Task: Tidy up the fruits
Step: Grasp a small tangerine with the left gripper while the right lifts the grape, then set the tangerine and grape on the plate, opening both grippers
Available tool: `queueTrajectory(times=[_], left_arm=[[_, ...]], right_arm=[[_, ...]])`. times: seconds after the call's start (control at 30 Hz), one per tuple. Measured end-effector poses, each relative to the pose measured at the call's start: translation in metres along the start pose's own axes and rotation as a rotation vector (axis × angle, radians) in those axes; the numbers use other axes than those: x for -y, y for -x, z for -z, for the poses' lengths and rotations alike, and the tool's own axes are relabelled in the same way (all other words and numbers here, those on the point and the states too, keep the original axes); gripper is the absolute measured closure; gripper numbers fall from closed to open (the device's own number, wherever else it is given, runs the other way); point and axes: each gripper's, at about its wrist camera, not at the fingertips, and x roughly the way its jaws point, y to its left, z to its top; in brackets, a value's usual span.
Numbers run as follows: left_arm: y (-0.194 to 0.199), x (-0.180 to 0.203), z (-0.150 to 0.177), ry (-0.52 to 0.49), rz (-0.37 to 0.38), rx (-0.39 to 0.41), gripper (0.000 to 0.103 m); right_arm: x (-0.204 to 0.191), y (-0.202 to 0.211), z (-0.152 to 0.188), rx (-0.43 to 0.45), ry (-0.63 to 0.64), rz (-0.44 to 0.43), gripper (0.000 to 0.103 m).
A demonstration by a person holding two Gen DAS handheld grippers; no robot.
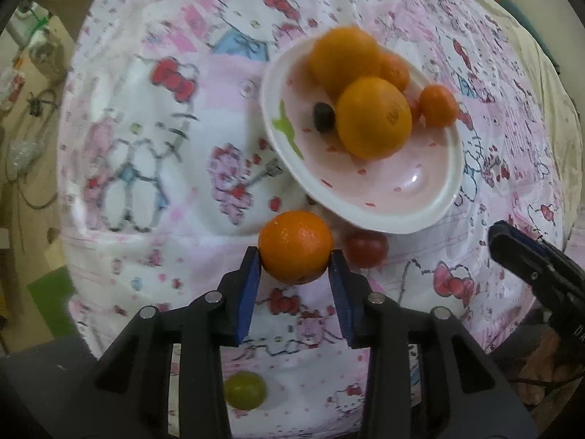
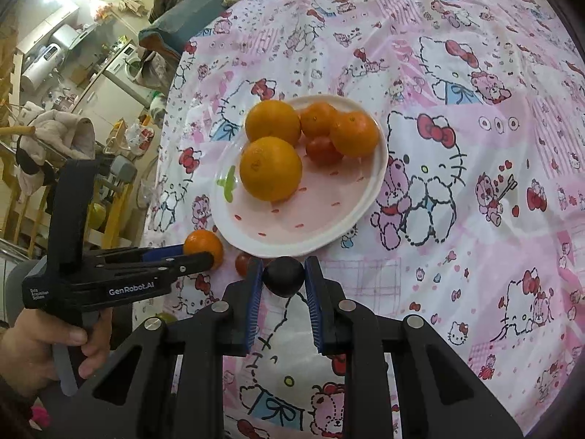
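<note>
Left gripper [image 1: 295, 256] clamped on a small mandarin [image 1: 295, 246], blue pads on its two flanks at the widest girth. Fruit sits right at the fingertips, just short of the near rim of the plate [image 1: 365, 221], at 12 o'clock from the gripper. Judged light, with loose, giving peel; a firm squeeze would likely bruise it, and the round skin could roll out if held off-centre. The mid-girth hold looks sound.

Right gripper [image 2: 283, 276] closed on a dark round grape [image 2: 283, 275], again at the very tips. Judged very light, smooth, probably slick and easily crushed; it wants only slight pressure.

On the plate: two large oranges, smaller mandarins, a cherry tomato, and in the left view a dark berry [image 1: 323, 117]. Off the plate on the patterned cloth of the counter [image 1: 146, 146]: a cherry tomato [image 1: 366, 248] at 3 o'clock of the held mandarin, nearly touching the right finger, and a green grape [image 1: 244, 390] at 6 o'clock under the gripper body.
</note>
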Motion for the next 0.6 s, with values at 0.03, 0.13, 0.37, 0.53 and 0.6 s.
queueTrajectory(times=[0.03,0.13,0.37,0.53,0.6], left_arm=[[0.006,-0.001,0.000,-0.012,-0.033,0.028,0.070],[0.024,-0.006,-0.001,-0.031,-0.091,0.108,0.070],[0.056,-0.016,-0.026,0.001,-0.074,0.215,0.069],[0.052,-0.010,-0.047,0.013,-0.017,0.207,0.069],[0.046,-0.010,-0.056,0.022,0.014,0.188,0.069]], right_arm=[[0.000,0.002,-0.001,0.005,-0.001,0.000,0.078],[0.004,0.007,-0.005,0.023,-0.021,-0.003,0.078],[0.027,0.018,-0.022,0.075,-0.105,-0.010,0.078],[0.038,0.019,-0.039,0.086,-0.138,-0.022,0.078],[0.044,0.016,-0.048,0.079,-0.159,-0.045,0.078]])
